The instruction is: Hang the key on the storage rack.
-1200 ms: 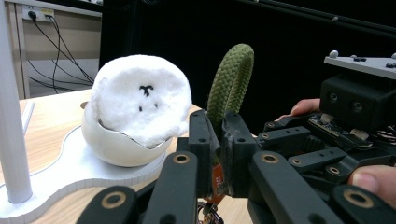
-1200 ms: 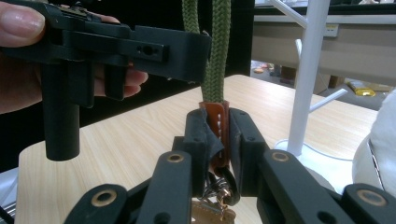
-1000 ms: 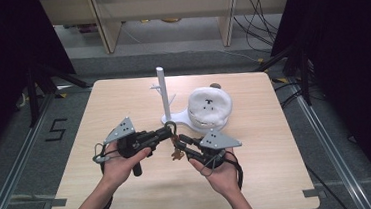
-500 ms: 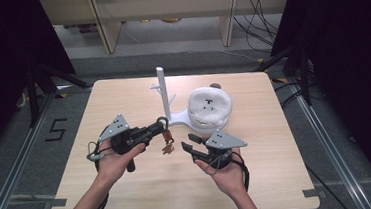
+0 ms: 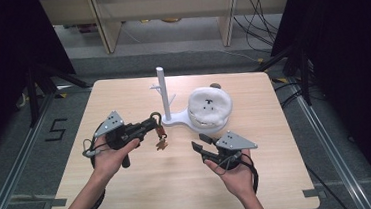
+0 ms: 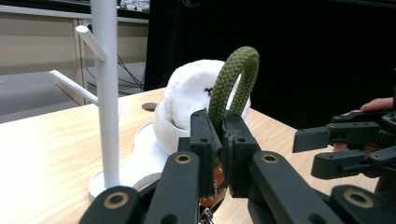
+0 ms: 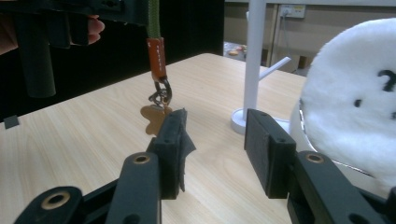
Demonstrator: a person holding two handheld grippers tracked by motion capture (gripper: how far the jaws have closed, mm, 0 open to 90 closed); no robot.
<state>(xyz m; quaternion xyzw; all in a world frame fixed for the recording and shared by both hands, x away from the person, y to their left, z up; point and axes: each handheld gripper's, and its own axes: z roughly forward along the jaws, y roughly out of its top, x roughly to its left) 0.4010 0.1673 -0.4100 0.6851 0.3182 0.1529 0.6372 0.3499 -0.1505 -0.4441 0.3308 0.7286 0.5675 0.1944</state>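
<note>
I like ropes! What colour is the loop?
Olive green loop, clearest in the left gripper view.

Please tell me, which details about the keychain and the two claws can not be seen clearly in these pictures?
- Keychain: its brown charm is too small in the high view; the right claw hides part of it in its own view.
- Cord loop: its lower part is hidden between the left claw pads.
- White stand: top cut off in both claw views.

Looks like a lab/test rig. Wooden table (image 5: 130,189) w/ black curtains either side, cables (image 5: 256,8) & shelving (image 5: 166,10) behind it, taped floor marks beside.
</note>
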